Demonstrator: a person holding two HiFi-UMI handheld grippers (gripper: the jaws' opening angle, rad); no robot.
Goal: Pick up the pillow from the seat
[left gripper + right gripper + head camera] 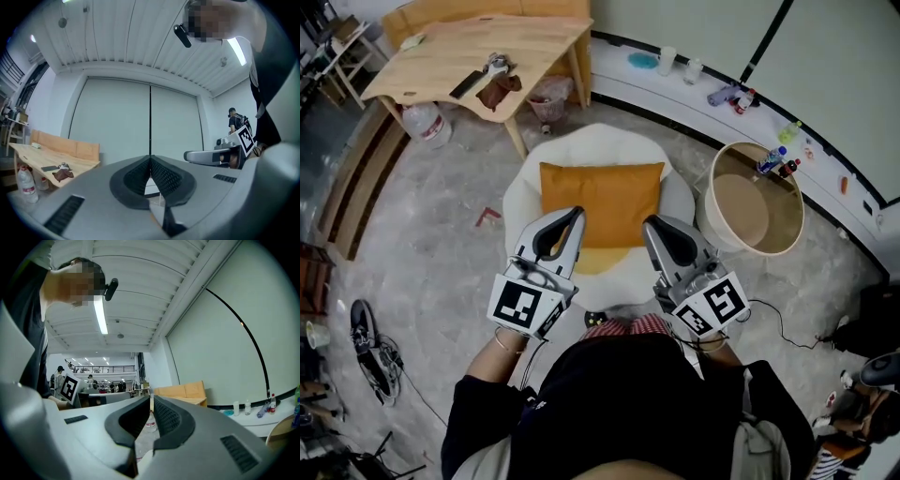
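Note:
An orange square pillow [602,202] lies flat on a round white seat [600,141] in front of me. My left gripper [577,214] hovers over the pillow's near left edge, jaws shut and empty. Over the near right edge my right gripper [649,223] is likewise shut with nothing in it. In the left gripper view the left gripper [150,158] points level at a pale wall, pads meeting. The right gripper [151,399] in its own view points slightly upward, pads together; the pillow is hidden in both gripper views.
A wooden table [450,52] with small items stands at the back left, a water bottle [427,122] beside its leg. A round beige tub [757,202] sits right of the seat. Bottles [741,97] line a curved ledge behind. A shoe [361,323] lies on the floor at left.

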